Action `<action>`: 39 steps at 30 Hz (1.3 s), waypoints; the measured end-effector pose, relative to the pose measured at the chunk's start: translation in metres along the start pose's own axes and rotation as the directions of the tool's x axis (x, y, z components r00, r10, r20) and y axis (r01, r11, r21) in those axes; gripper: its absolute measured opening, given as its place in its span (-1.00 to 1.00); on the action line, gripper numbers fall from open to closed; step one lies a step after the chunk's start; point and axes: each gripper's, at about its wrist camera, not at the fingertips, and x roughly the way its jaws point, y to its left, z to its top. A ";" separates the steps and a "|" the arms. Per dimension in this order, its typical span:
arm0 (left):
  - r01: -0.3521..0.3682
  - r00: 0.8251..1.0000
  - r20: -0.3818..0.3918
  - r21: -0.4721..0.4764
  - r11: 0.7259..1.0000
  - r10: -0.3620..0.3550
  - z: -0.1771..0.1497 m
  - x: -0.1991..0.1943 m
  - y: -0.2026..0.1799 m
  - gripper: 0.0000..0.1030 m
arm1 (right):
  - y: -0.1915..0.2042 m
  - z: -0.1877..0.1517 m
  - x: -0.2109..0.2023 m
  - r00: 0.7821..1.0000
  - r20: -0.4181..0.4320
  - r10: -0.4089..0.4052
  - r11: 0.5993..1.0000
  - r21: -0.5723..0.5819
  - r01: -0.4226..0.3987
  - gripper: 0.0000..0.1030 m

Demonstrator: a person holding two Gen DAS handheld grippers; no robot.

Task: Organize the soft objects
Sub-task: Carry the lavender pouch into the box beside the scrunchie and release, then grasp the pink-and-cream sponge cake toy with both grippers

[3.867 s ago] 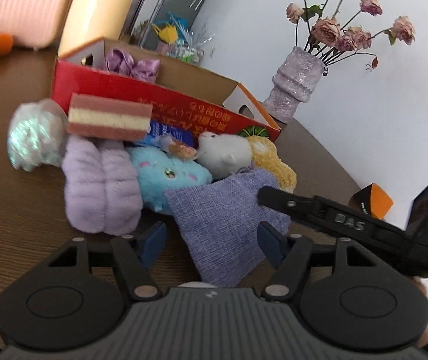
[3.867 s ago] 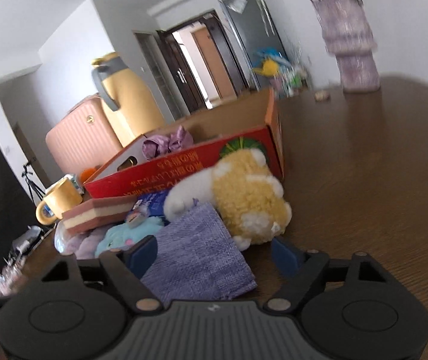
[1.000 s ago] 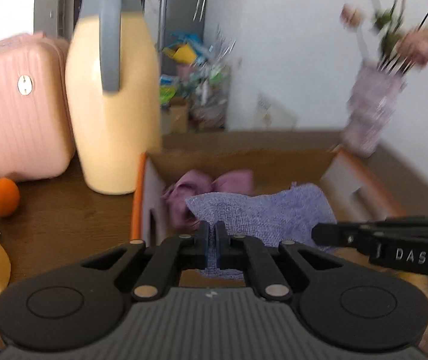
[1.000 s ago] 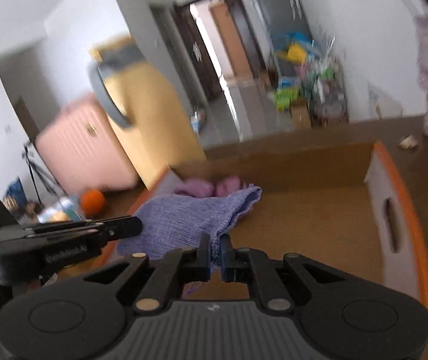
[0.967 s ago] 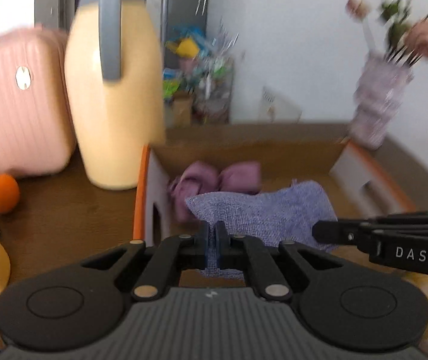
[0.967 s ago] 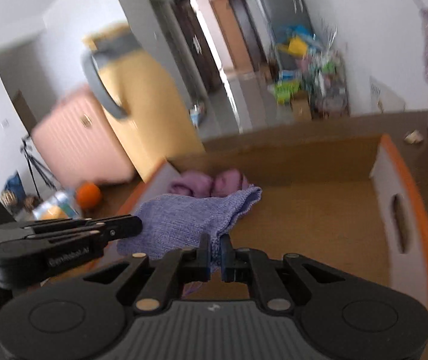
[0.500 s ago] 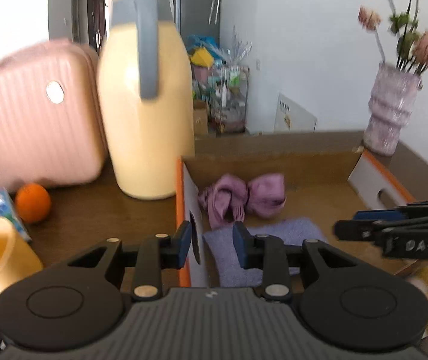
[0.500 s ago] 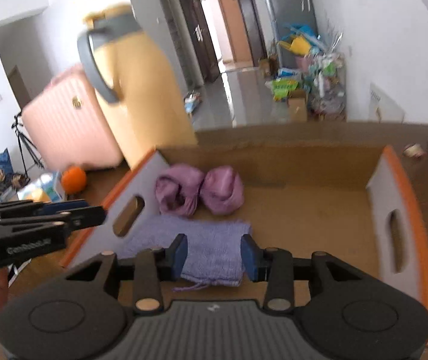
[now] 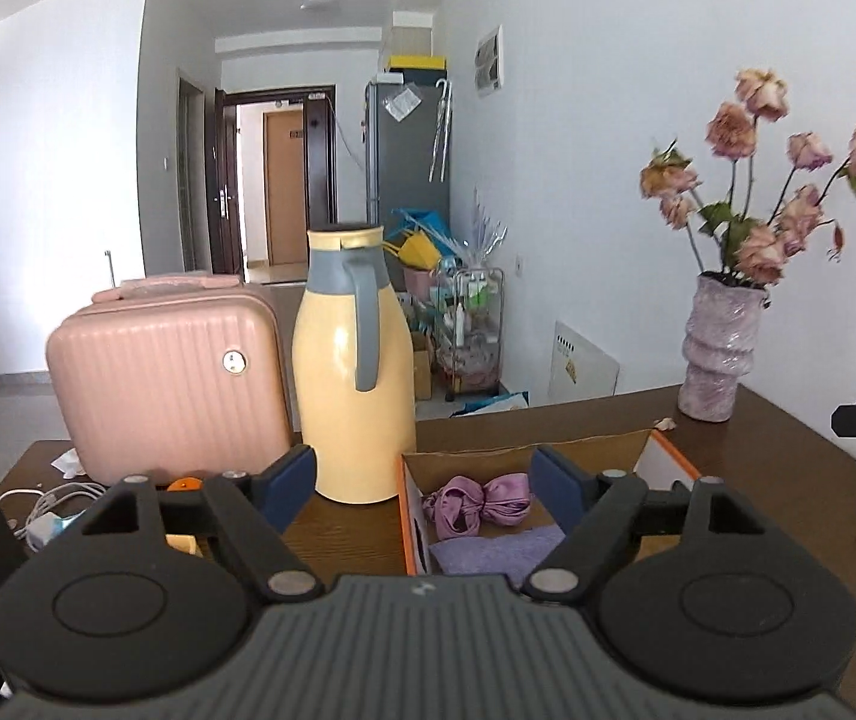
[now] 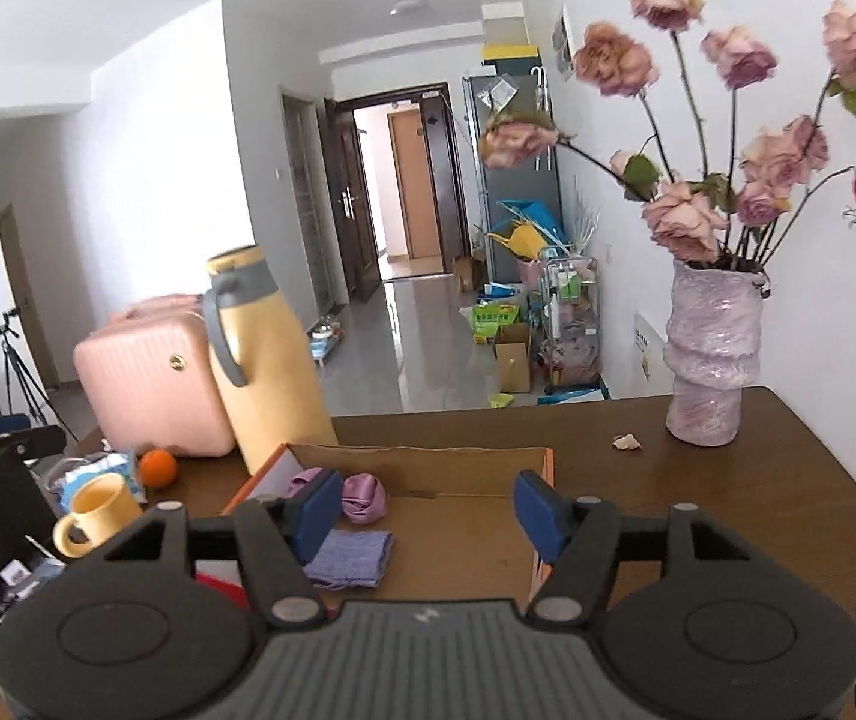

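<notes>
The lavender knit cloth (image 10: 350,557) lies flat on the floor of the cardboard box (image 10: 458,540), and shows again as the cloth (image 9: 497,553) in the left wrist view. Beside it in the box (image 9: 665,462) sits a purple scrunchie (image 9: 479,504), also seen as the scrunchie (image 10: 362,495) from the right. My left gripper (image 9: 422,480) is above and behind the box, jaws opening, nothing between them. My right gripper (image 10: 425,513) hangs over the box, jaws opening and empty. The plush toys are out of view.
A yellow thermos (image 9: 356,372) and a pink case (image 9: 167,384) stand left of the box. A vase of dried roses (image 10: 707,360) is at the back right. An orange (image 10: 158,468) and a yellow mug (image 10: 95,513) sit on the left.
Both grippers let go of the lavender cloth, which now lies in the box. Both have opened wide, risen and pulled back from the box.
</notes>
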 end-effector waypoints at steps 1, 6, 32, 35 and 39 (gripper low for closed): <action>-0.003 1.000 0.005 -0.004 1.000 0.003 -0.001 -0.008 -0.002 0.57 | 0.002 -0.001 -0.008 1.000 0.006 0.004 1.000 0.001 -0.004 0.23; -0.019 0.998 0.060 -0.018 1.000 0.020 -0.021 -0.053 -0.006 0.65 | 0.015 -0.020 -0.046 0.997 0.075 0.018 1.000 -0.025 -0.016 0.27; 0.017 0.998 -0.050 -0.160 0.987 -0.026 -0.229 -0.129 -0.021 0.72 | 0.087 -0.251 -0.116 0.999 0.037 0.003 0.997 -0.076 -0.001 0.58; 0.009 0.998 -0.058 -0.132 0.991 -0.017 -0.223 -0.105 -0.014 0.72 | 0.100 -0.237 -0.080 1.000 0.024 0.019 0.993 -0.120 -0.016 0.68; -0.027 0.998 -0.056 -0.069 0.997 0.023 -0.206 -0.064 -0.005 0.72 | 0.123 -0.206 -0.013 1.000 0.008 0.030 0.984 -0.175 -0.028 0.68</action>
